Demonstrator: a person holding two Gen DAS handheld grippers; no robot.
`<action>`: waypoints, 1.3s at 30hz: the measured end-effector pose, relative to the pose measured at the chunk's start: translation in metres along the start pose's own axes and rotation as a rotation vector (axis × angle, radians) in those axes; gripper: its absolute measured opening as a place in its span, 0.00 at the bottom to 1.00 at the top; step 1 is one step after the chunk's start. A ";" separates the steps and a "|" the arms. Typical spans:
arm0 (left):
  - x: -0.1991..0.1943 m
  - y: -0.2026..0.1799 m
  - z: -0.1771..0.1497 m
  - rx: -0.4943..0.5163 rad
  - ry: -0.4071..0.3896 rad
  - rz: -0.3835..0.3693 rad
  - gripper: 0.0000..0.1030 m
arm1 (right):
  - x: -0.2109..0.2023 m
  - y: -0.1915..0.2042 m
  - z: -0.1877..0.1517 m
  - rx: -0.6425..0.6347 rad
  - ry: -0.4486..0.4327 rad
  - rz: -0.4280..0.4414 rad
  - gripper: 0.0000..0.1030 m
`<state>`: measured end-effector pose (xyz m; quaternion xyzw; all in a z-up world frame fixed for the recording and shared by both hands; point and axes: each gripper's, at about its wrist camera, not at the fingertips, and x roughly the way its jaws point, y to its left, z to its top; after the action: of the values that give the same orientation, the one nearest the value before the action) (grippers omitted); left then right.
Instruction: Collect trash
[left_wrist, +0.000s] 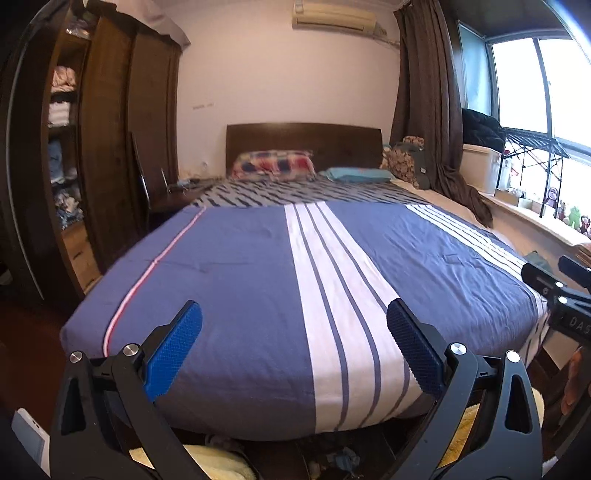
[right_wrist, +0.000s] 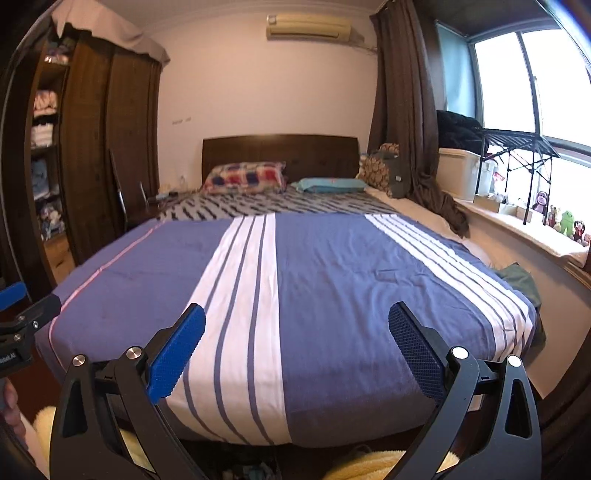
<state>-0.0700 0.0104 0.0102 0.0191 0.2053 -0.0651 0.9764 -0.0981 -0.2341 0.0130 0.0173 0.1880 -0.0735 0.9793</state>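
Note:
Both views look down the length of a bed (left_wrist: 236, 280) (right_wrist: 332, 280) covered by a blue quilt with white stripes. My left gripper (left_wrist: 293, 321) stands open above the foot of the bed, nothing between its blue pads. My right gripper (right_wrist: 295, 325) is open and empty too, held level beside it. The right gripper's black body (left_wrist: 561, 295) shows at the right edge of the left wrist view, and the left gripper's body (right_wrist: 22, 325) at the left edge of the right wrist view. No clear piece of trash lies on the quilt. Small bluish scraps (left_wrist: 343, 458) lie on the dark floor under the bed's foot.
A dark wooden wardrobe (left_wrist: 110, 129) with folded clothes stands left of the bed. Pillows (left_wrist: 273, 164) lie at the headboard. A window ledge (right_wrist: 524, 225) with small toys, a white box and a black rack runs along the right. A green cloth (right_wrist: 517, 277) lies at the bed's right edge. Yellow fluffy fabric (right_wrist: 373, 465) shows below.

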 end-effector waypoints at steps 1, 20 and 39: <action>-0.003 -0.001 0.001 0.002 -0.006 0.006 0.92 | -0.004 -0.002 0.001 0.004 -0.011 -0.013 0.97; -0.013 0.008 0.003 -0.007 -0.027 0.036 0.92 | -0.008 -0.001 -0.001 0.005 -0.012 -0.033 0.97; -0.021 0.011 0.002 -0.012 -0.048 0.022 0.92 | -0.004 0.002 -0.002 0.008 -0.011 -0.027 0.97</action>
<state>-0.0867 0.0234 0.0203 0.0140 0.1820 -0.0534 0.9817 -0.1026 -0.2312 0.0130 0.0181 0.1828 -0.0874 0.9791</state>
